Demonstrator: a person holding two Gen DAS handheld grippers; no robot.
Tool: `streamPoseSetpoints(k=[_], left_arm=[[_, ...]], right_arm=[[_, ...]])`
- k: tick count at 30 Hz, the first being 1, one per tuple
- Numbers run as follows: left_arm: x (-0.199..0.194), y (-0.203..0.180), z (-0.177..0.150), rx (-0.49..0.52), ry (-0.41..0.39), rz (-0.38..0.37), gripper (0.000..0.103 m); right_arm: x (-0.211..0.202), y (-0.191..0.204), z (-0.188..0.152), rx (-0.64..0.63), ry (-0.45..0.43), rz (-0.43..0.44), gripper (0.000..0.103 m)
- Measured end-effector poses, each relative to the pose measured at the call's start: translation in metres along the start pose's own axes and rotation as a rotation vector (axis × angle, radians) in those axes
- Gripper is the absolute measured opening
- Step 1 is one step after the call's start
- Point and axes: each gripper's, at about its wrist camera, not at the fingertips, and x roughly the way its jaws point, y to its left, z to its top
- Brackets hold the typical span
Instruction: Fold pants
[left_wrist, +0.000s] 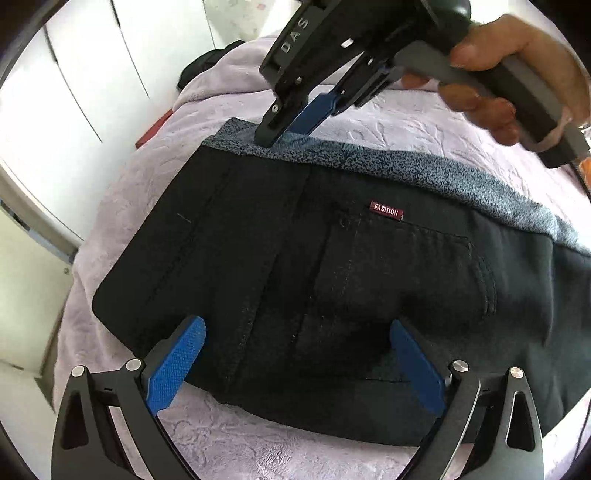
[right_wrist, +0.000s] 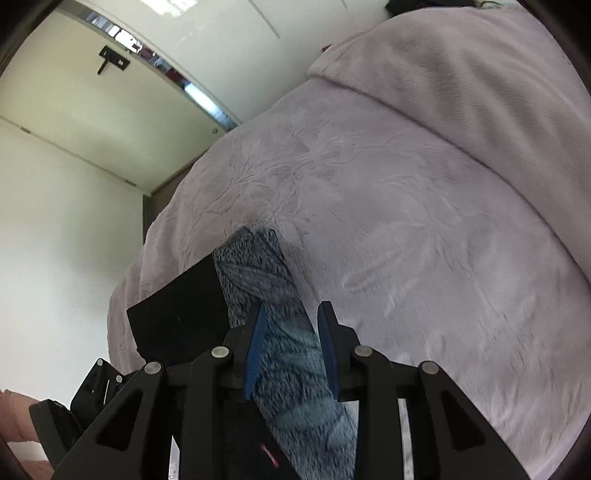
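i see the folded black pants with a speckled grey fleece lining (left_wrist: 295, 266) lying flat across the pale lilac embossed plush blanket (left_wrist: 388, 118) on the bed. their grey-lined edge runs along the far side from my left camera, the near fold edge just in front of my left fingers. bare blanket stretches wide beyond the lining in my right view, so there is room on that side; white cupboard doors (left_wrist: 85, 74) stand past the bed's edge, close to the pants' short end.

my left gripper (left_wrist: 295, 363) stands wide open above the near edge of the pants, its blue pads (left_wrist: 177, 365) apart and gripping nothing. my right gripper (right_wrist: 291, 347), held by a hand (left_wrist: 517, 62), is partly open, its blue fingers either side of the grey lining strip; from the left view its tip sits at that edge near the corner, and i cannot tell whether the pads touch the cloth.

a small red woven label (left_wrist: 386, 210) on the pants reads "fashion". the right gripper's black body carries the letters "das".
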Motion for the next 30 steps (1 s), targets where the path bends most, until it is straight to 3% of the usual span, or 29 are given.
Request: streamPoseSetpoints(k=[2,3,7,9,12,14,17,19,22,26,28,30], left_arm=[[0.0,0.003,-0.003,-0.011,0.001,-0.011,0.1],[-0.001,0.004,-0.003,-0.013,-0.001,-0.011,0.1],[-0.02,0.017,-0.002,-0.053,-0.028,-0.027,0.1],[-0.024,0.028,0.012,-0.071,-0.051,0.0,0.1],[-0.017,0.04,0.024,-0.083,-0.034,0.026,0.1],[-0.011,0.045,0.03,-0.084,-0.006,0.038,0.1],[-0.013,0.046,0.039,-0.071,-0.003,0.014,0.1],[-0.017,0.036,0.049,-0.025,-0.005,-0.004,0.1],[-0.02,0.009,0.064,0.059,-0.016,-0.06,0.1],[0.001,-0.048,0.079,0.139,0.019,-0.141,0.1],[0.026,-0.063,0.083,0.122,0.068,-0.109,0.1],[0.04,-0.062,0.081,0.109,0.068,-0.082,0.103]], right_arm=[[0.004,-0.005,0.002,0.018,0.021,0.047,0.032],[0.004,-0.005,0.003,0.023,0.022,0.077,0.008],[-0.012,0.035,0.006,-0.109,0.0,0.063,0.007],[-0.016,0.05,0.012,-0.154,-0.019,0.058,0.007],[0.005,0.039,0.021,-0.137,0.01,-0.03,0.007],[0.029,0.026,0.017,-0.108,0.051,-0.085,0.009],[0.01,0.014,0.006,0.021,-0.088,-0.079,0.026],[-0.029,0.011,-0.01,0.081,-0.187,-0.088,0.04],[-0.093,0.002,-0.059,0.158,-0.273,-0.172,0.042],[-0.155,-0.027,-0.188,0.374,-0.31,-0.168,0.042],[-0.164,-0.047,-0.244,0.503,-0.327,-0.164,0.042],[-0.161,-0.08,-0.303,0.656,-0.299,-0.219,0.042]])
